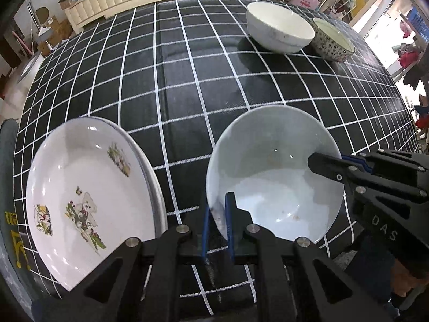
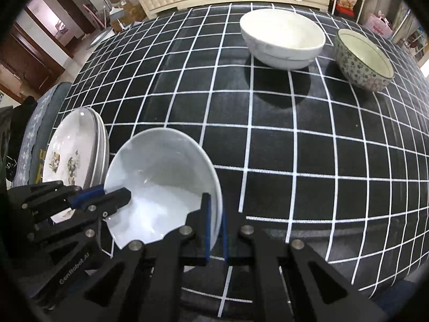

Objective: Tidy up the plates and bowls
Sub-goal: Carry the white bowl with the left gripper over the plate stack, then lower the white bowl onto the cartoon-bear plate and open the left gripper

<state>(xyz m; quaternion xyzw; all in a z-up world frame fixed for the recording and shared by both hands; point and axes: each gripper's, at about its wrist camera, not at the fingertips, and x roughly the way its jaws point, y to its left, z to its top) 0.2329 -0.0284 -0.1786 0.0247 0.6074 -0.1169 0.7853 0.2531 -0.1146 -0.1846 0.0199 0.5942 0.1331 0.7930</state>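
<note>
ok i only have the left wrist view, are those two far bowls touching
Observer: No. The right wrist view shows checked cloth between the white bowl and the patterned bowl.
Operator: is the right hand-held gripper properly on the near bowl
Observer: Yes. The right hand-held gripper has the rim of the pale bowl between its pads, one inside and one outside.
Operator: how deep is the plate stack
Observer: The plate stack shows more than two rims; I cannot tell the exact count.
</note>
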